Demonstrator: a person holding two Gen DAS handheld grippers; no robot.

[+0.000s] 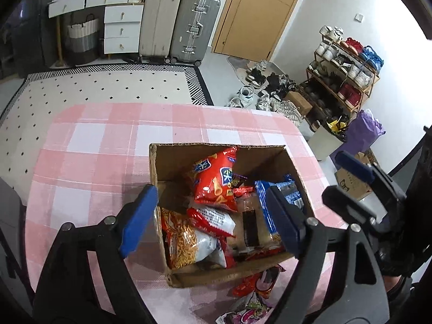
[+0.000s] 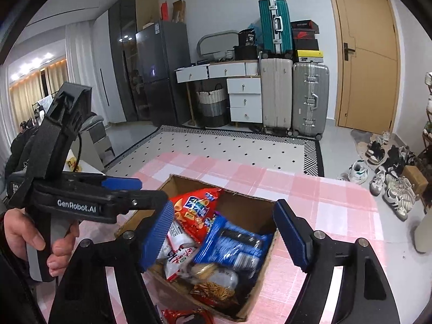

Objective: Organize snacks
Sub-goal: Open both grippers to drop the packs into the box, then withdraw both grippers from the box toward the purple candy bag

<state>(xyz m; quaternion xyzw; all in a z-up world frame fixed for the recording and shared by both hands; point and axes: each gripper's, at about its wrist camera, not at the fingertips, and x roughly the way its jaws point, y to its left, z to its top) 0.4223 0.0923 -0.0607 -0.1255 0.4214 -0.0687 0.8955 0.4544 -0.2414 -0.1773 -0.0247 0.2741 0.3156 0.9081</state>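
Cardboard box, open-topped, sits near the tabletop's near edge, crammed with snack packets; a red-and-pink packet lies just outside at its near wall. Light, crinkly and slippery, it looks best pinched by a sealed end. Left gripper and right gripper both gape, empty.
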